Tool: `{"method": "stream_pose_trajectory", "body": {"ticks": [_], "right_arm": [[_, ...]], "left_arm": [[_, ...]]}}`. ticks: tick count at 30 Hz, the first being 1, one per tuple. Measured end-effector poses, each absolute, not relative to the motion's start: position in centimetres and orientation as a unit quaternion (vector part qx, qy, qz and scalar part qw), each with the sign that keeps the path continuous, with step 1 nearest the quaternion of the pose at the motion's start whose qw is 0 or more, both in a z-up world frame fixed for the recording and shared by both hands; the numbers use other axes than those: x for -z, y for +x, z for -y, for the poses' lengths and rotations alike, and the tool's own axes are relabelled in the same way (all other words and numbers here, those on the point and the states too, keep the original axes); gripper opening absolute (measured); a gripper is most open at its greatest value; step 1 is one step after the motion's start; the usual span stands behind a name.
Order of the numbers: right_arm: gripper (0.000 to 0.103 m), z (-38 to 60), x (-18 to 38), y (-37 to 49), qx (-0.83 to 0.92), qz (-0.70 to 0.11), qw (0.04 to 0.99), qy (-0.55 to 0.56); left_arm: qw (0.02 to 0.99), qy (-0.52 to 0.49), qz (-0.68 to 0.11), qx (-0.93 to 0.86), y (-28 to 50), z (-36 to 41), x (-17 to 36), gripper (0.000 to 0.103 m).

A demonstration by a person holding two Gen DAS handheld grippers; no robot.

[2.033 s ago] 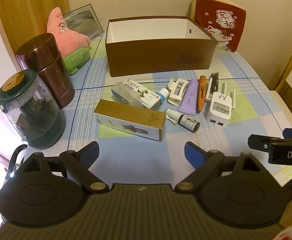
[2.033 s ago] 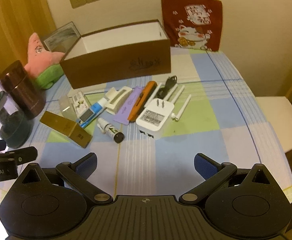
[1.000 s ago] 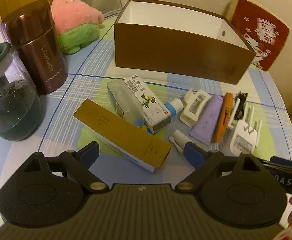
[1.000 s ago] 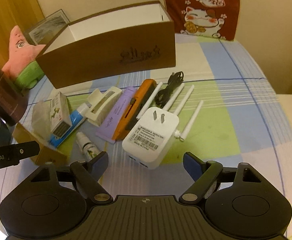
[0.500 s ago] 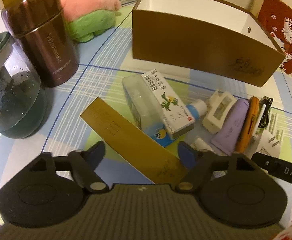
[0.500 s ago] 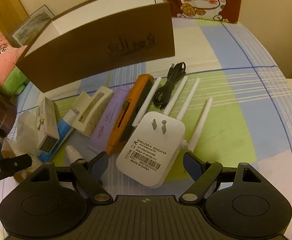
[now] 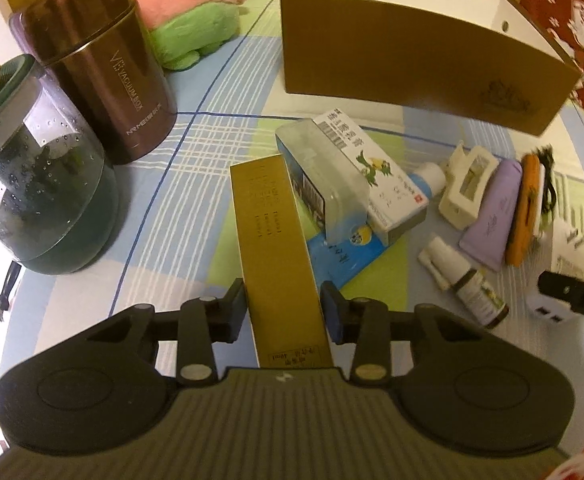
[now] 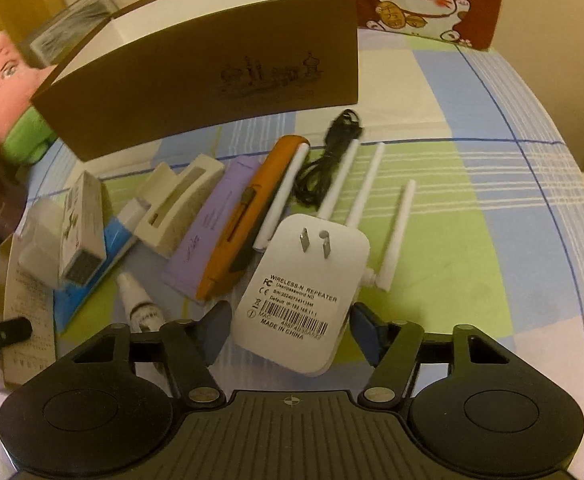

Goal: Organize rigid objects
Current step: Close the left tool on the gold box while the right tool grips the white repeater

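The left gripper [image 7: 284,308] has just been closing on the long gold carton [image 7: 278,256], and its fingers [image 7: 234,314] now stand against both long sides of the carton's near end, so I judge it grasped. The carton's long axis runs straight away from the fingers toward the brown storage box [image 7: 412,64] at the far side of the counter [image 7: 196,216], so a lift and a forward carry would bring it to the box. The right gripper [image 8: 286,326] has also just been closing; the white wireless repeater [image 8: 304,292] lies between its fingers [image 8: 216,330], label and plug prongs up, antennas pointing toward the storage box, but a sliver of gap shows on each side, so the fingers look released, not yet pressing. The repeater's near end is cut off behind the gripper body. Between the two, nearer the box, lie a toothpaste carton [image 7: 372,176], a cream clip [image 8: 180,208], a lilac tube [image 8: 212,236], an orange utility knife [image 8: 248,216] and a small dropper bottle [image 7: 476,292]. Whether the gold carton's underside has left the counter cannot be told.
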State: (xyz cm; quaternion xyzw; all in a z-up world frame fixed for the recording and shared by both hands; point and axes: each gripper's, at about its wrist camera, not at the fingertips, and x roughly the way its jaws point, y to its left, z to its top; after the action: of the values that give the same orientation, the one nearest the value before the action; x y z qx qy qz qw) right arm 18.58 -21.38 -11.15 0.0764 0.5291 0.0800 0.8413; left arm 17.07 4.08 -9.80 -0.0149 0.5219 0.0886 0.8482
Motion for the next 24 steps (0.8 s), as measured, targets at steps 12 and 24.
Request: {"method": "stream_pose_trajectory", "body": {"ticks": [12, 24], "right_arm": [[0.055, 24.3, 10.2, 13.0, -0.119, -0.548, 0.827, 0.033], [0.056, 24.1, 9.7, 11.4, -0.105, -0.531, 0.840, 0.033]], "left_arm": [[0.845, 0.036, -0.531, -0.050, 13.1, -3.9, 9.7, 0.035], [0.847, 0.039, -0.529, -0.021, 12.5, -3.6, 9.6, 0.042]]}}
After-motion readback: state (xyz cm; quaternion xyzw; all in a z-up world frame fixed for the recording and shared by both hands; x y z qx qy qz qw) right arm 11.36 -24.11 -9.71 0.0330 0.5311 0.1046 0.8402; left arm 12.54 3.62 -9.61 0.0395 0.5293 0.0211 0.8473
